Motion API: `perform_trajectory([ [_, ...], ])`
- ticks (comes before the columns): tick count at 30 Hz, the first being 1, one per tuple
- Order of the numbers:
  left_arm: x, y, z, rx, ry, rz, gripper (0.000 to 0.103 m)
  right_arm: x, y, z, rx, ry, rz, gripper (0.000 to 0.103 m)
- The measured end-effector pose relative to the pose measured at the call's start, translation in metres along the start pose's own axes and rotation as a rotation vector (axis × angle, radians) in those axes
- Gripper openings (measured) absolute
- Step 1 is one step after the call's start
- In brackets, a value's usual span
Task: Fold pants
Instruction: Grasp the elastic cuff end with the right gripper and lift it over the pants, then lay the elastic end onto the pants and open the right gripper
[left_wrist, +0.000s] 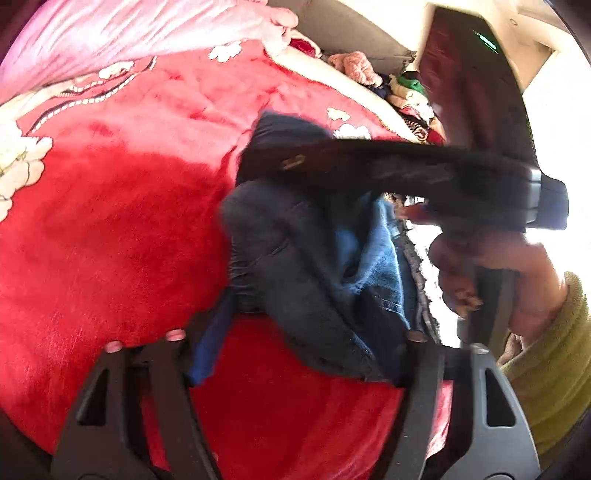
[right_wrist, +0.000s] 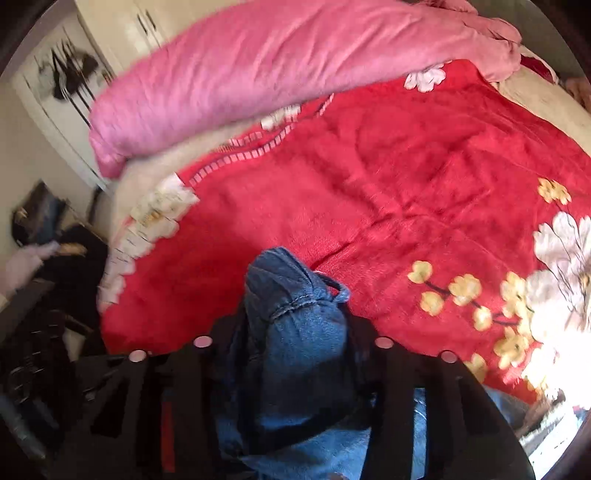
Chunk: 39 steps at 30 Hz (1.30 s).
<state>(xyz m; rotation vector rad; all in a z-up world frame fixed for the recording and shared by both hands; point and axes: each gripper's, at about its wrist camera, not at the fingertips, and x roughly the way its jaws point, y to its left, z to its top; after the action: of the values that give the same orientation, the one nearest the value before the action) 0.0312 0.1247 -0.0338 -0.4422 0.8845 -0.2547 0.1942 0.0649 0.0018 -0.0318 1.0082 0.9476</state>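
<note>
both grippers (left_wrist: 295, 343) pinching raised jeans (right_wrist: 295, 325)

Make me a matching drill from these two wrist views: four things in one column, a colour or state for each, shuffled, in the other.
1. blue denim pants
2. plush flowered blanket
3. rolled fleece quilt
4. ribbed sleeve cuff

a. olive green
b. red, spread flat on the bed
c. bunched between gripper fingers
d. pink

Pairs: 1-c, 2-b, 3-d, 4-a

My left gripper (left_wrist: 295, 343) and right gripper (right_wrist: 291, 343) both clamp bunched cloth, held close together.
</note>
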Motion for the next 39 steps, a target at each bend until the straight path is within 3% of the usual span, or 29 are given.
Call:
perform_trajectory([
  [6, -0.006, -0.023, 0.004, 0.006, -0.031, -0.076, 0.082, -0.087, -0.031, -0.022, 0.108, -0.182, 0.134, 0.035],
  [10, 0.003, -0.044, 0.01, 0.004, -0.012, -0.165, 0.083, -0.127, -0.052, -0.038, 0.146, -0.255, 0.141, 0.037],
  [11, 0.006, -0.051, 0.011, 0.0, 0.0, -0.181, 0.082, -0.134, -0.055, -0.041, 0.153, -0.269, 0.139, 0.037],
  [13, 0.011, -0.065, 0.014, -0.002, 0.016, -0.218, 0.063, -0.148, -0.063, -0.049, 0.165, -0.289, 0.135, 0.037],
  [14, 0.014, -0.071, 0.014, 0.0, 0.02, -0.23, 0.052, -0.155, -0.066, -0.053, 0.167, -0.297, 0.127, 0.043],
  [19, 0.014, -0.115, 0.006, 0.071, 0.0, -0.274, 0.052, -0.196, -0.072, -0.083, 0.193, -0.39, 0.073, 0.078],
  [20, 0.015, -0.124, 0.002, 0.109, -0.003, -0.269, 0.056, -0.205, -0.074, -0.092, 0.207, -0.421, 0.043, 0.086],
  [21, 0.019, -0.133, 0.001, 0.144, -0.004, -0.257, 0.061, -0.214, -0.078, -0.102, 0.229, -0.442, 0.01, 0.087],
  [25, 0.023, -0.159, -0.021, 0.256, -0.002, -0.218, 0.061, -0.226, -0.09, -0.14, 0.312, -0.37, -0.222, 0.088],
  [32, 0.039, -0.183, -0.05, 0.395, 0.074, -0.149, 0.062, -0.205, -0.094, -0.166, 0.364, -0.29, -0.233, 0.089],
  [34, 0.045, -0.183, -0.056, 0.402, 0.096, -0.125, 0.062, -0.189, -0.093, -0.163, 0.337, -0.225, -0.311, 0.088],
  [37, 0.048, -0.178, -0.057, 0.403, 0.111, -0.131, 0.063, -0.16, -0.098, -0.169, 0.239, -0.079, -0.542, 0.086],
  [39, 0.046, -0.178, -0.057, 0.413, 0.116, -0.135, 0.063, -0.157, -0.106, -0.179, 0.275, -0.084, -0.513, 0.086],
])
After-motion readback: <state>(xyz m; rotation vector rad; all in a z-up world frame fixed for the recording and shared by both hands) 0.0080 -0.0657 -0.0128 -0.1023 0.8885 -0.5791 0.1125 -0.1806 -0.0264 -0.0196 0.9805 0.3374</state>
